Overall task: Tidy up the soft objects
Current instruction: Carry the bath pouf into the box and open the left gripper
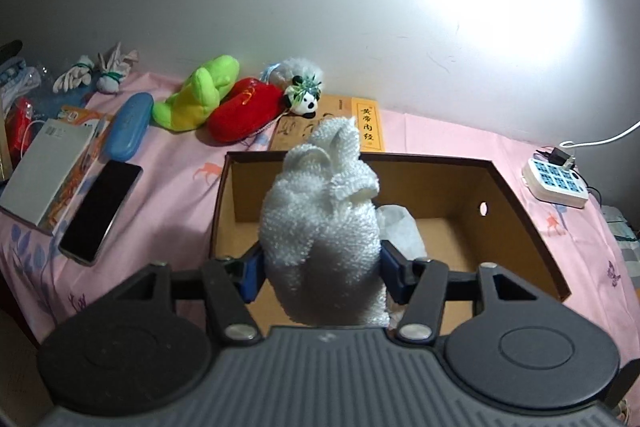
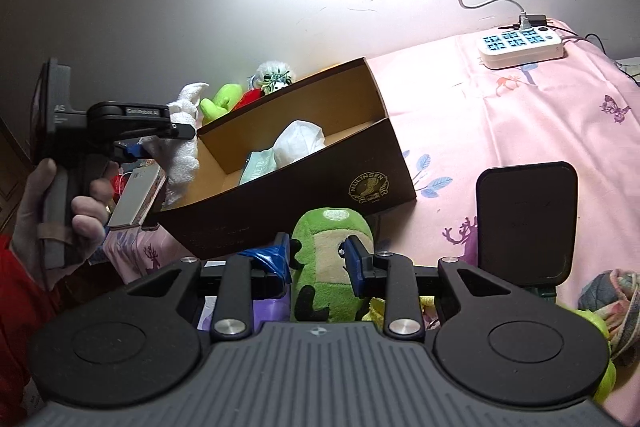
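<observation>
From my left camera, going left to right across the pink sheet: a white box, a dark phone, a blue case, a lime plush, a red plush, a small panda, then a yellow book with Chinese writing I cannot read clearly. Far right sits a white power strip. My left tongs pinch the white knitted cloth from both sides, above the near edge of the open cardboard box; white tissue lies inside. In the right view, the box wall reads "MULINSEN". My right tongs stand narrow, clamping a green plush just in front of that box, beside a dark pad.
</observation>
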### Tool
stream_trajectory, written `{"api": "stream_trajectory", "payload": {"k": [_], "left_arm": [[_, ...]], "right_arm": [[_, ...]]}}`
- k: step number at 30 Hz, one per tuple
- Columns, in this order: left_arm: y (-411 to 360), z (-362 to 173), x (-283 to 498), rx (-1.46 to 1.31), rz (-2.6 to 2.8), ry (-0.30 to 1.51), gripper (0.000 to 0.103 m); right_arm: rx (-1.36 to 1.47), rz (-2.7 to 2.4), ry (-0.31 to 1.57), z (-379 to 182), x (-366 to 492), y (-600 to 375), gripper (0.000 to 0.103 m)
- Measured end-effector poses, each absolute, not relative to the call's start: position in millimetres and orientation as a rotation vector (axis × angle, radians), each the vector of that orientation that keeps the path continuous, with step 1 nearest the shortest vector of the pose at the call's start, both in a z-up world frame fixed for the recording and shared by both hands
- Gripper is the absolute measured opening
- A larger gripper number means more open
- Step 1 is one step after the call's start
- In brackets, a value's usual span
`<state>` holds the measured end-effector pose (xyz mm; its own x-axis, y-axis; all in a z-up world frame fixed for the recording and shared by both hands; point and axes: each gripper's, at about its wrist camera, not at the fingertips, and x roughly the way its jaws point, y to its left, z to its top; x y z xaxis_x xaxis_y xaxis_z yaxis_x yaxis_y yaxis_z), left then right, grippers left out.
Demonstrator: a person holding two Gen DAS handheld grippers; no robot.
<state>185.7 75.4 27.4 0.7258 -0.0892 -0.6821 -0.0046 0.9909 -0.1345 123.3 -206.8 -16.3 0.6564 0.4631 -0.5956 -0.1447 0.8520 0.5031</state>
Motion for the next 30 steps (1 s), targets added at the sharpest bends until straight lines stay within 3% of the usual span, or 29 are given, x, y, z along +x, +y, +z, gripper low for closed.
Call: {"api": "stream_trajectory", "payload": {"k": [11,16,20,30], "left_arm": [[73.3,-30.3,231.7,-0.141,0.089,0.946,0.058],[69.1,-30.7,232.4,-0.105,0.112,0.942,0.062],[68.3,-29.9,230.9,-0.086,0.136,0.932,0.072],[70.8,-9.9,210.1,-0.081,0.120,0.875,0.074]], "right_arm": [[0.441,0.325,0.793,-23.2,131.3,-210.6,0.013],[0.447,0.334,0.804,-25.1,136.4,-208.3,0.013],[0.451,0.346,0.813,-25.8,139.5,-205.2,0.013],[0.479,0.344,0.834,-28.7,146.9,-206.3,0.013]]}}
